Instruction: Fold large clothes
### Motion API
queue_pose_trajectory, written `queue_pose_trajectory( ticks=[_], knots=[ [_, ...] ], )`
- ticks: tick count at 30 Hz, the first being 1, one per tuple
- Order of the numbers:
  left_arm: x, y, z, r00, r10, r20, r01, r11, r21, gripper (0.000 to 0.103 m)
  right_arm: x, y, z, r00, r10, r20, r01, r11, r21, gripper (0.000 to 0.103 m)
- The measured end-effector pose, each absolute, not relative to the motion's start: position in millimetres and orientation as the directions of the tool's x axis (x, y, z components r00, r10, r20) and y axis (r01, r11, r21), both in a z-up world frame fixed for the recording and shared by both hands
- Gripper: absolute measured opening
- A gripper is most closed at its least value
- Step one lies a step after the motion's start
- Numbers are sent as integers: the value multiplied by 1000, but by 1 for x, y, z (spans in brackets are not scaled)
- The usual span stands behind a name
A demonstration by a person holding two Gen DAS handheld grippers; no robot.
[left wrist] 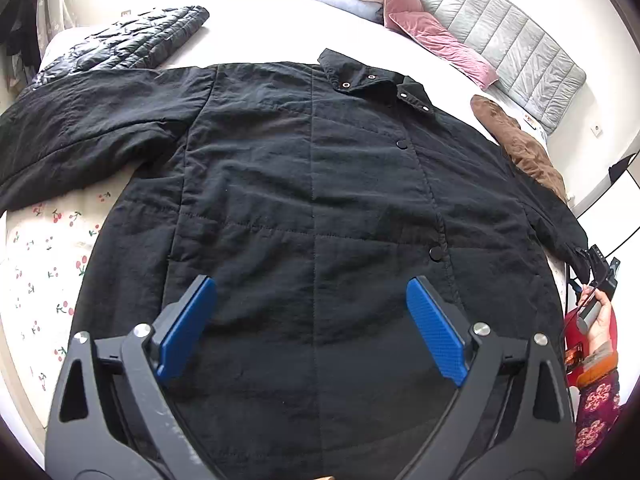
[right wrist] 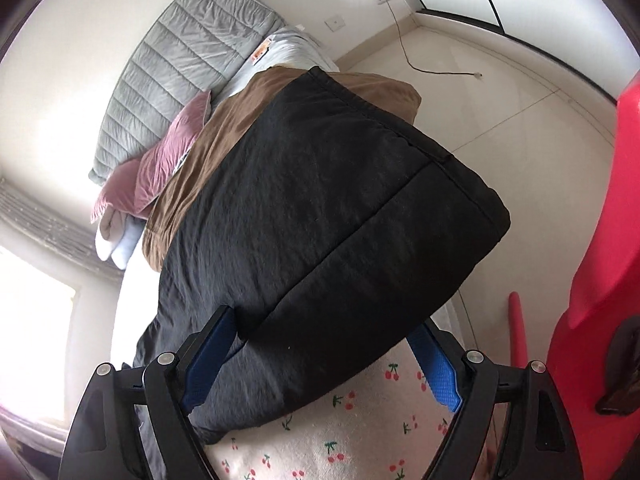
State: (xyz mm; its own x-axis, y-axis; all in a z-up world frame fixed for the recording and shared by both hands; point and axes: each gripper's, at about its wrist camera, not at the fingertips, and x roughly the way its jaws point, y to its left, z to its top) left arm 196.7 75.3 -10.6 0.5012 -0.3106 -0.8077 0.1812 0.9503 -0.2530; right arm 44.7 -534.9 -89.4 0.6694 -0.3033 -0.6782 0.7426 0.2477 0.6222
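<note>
A large black quilted jacket [left wrist: 312,184] lies front up on the bed, snaps closed, collar at the far end, its left sleeve [left wrist: 80,128] spread out to the left. My left gripper [left wrist: 312,304] is open and empty, above the jacket's lower body. In the right wrist view my right gripper [right wrist: 324,336] is open, with the jacket's right sleeve [right wrist: 340,208] lying between its blue fingers [right wrist: 208,364]; the pads do not press it. The right gripper [left wrist: 596,268] also shows at the left view's right edge, at the sleeve cuff.
The bed has a white cherry-print sheet [left wrist: 44,264]. A dark puffer jacket [left wrist: 132,40] lies at the far left. A brown garment [right wrist: 240,120], pink pillows [left wrist: 436,36] and a grey padded headboard [left wrist: 512,44] are at the far right. A red object [right wrist: 600,240] stands beside the bed.
</note>
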Motion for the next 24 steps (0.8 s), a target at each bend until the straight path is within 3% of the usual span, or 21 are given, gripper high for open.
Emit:
queue_pose_trajectory(
  ticks=[6,8,10,19,24],
  knots=[
    [195,78,0,487,-323,-812,167,946,-277,96,46,-529,-69,661,-386,-644,749,286,598,49],
    [193,79,6,487,-319,-813,165,948,-273,96,46,-526,-59,656,-414,-632,753,290,591,28],
    [192,78,13,481,-326,-814,172,945,-278,96,45,-523,-48,660,-433,-614,748,305,589,16],
    [190,60,59,504,-327,-799,273,938,-212,96,73,-483,38,683,-510,-523,729,518,448,11],
    [198,44,74,516,-341,-786,314,929,-197,96,111,-428,100,753,-483,-446,641,692,332,11]
  ],
)
